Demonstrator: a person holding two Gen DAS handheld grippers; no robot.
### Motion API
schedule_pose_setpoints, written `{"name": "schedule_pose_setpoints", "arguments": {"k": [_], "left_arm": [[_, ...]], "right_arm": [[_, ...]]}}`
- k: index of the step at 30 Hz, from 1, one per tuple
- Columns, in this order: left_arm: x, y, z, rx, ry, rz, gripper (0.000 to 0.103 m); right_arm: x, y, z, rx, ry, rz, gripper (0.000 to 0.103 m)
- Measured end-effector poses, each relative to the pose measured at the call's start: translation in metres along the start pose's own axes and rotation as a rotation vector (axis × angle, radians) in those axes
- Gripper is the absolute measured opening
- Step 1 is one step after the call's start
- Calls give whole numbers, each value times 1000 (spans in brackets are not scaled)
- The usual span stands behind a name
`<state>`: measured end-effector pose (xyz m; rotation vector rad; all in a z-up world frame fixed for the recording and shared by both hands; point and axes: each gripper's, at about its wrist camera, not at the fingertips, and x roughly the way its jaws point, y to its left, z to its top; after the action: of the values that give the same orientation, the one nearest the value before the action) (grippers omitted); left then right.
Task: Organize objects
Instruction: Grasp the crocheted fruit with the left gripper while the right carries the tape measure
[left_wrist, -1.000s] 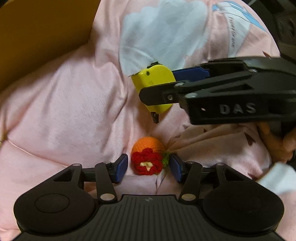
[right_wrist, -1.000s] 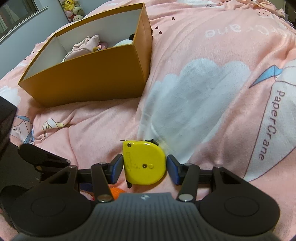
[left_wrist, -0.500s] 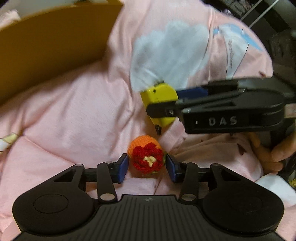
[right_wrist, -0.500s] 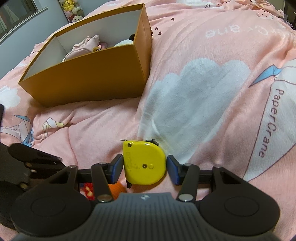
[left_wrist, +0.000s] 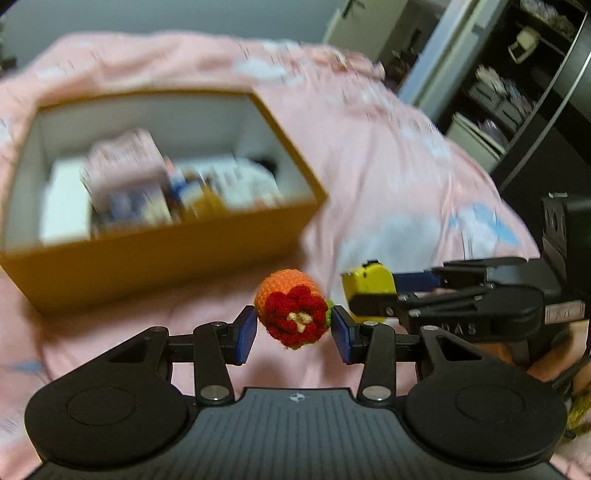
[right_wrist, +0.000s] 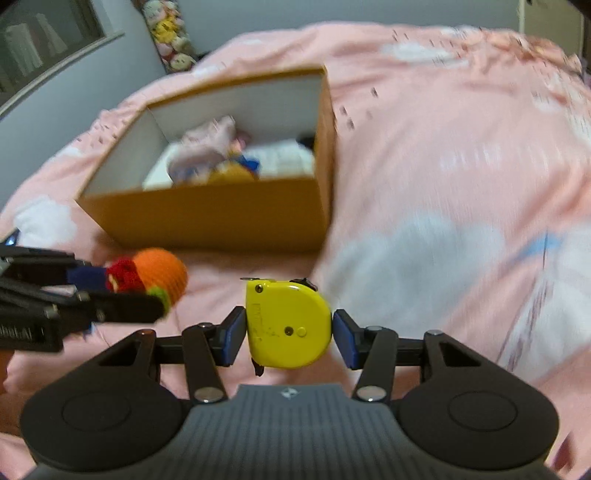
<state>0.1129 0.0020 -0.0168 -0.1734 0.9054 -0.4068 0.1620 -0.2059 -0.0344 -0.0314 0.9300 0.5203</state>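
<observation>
While the orange cardboard box sits open-topped on the pink quilt, both grippers hang on its near side, each with something between its blue pads. The left gripper has its jaws partway closed on a crocheted orange-and-red flower toy; both pads press on the toy's sides, and it sits clear of the quilt, just short of the box's near wall. The right gripper is likewise partly closed on a yellow tape measure, the pads touching its left and right edges; the tape's small metal hook points toward the box.

Seen from the right wrist, the toy and the left gripper lie to the left of the tape measure, both nearer the camera than the box's front wall, with a strip of bare quilt between them and that wall. Seen from the left wrist, the tape measure and the right gripper lie beside the box's near right corner, a little apart from it.

Inside the box the white walls stand upright and the rim is unobstructed from above. Blurred items fill much of its floor; what they are cannot be told. To the right of the box the quilt spreads wide and bare.
</observation>
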Motion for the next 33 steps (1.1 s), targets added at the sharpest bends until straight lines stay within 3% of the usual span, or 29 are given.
{"name": "schedule_pose_setpoints", "arguments": {"k": [6,12,18,26,30,33], "left_arm": [[-26,4,46,51,-96,76,49],[-19,18,97,82,-120,111,49],[21,41,136,78,-58,127,49],[77,80,166,81,40,154,49],[99,86,171,148,88,159,49],[111,86,171,213,122,156,49]], "right_arm": [[-14,15,53,-102,-85,44,53],[3,23,106,-216,-119,29,53],[47,29,148,-345,-89,-11,53],[119,37,185,-575,18,-59,53],[147,45,186,-747,73,-116,53],[161,47,188,-845,92,-113,53]]}}
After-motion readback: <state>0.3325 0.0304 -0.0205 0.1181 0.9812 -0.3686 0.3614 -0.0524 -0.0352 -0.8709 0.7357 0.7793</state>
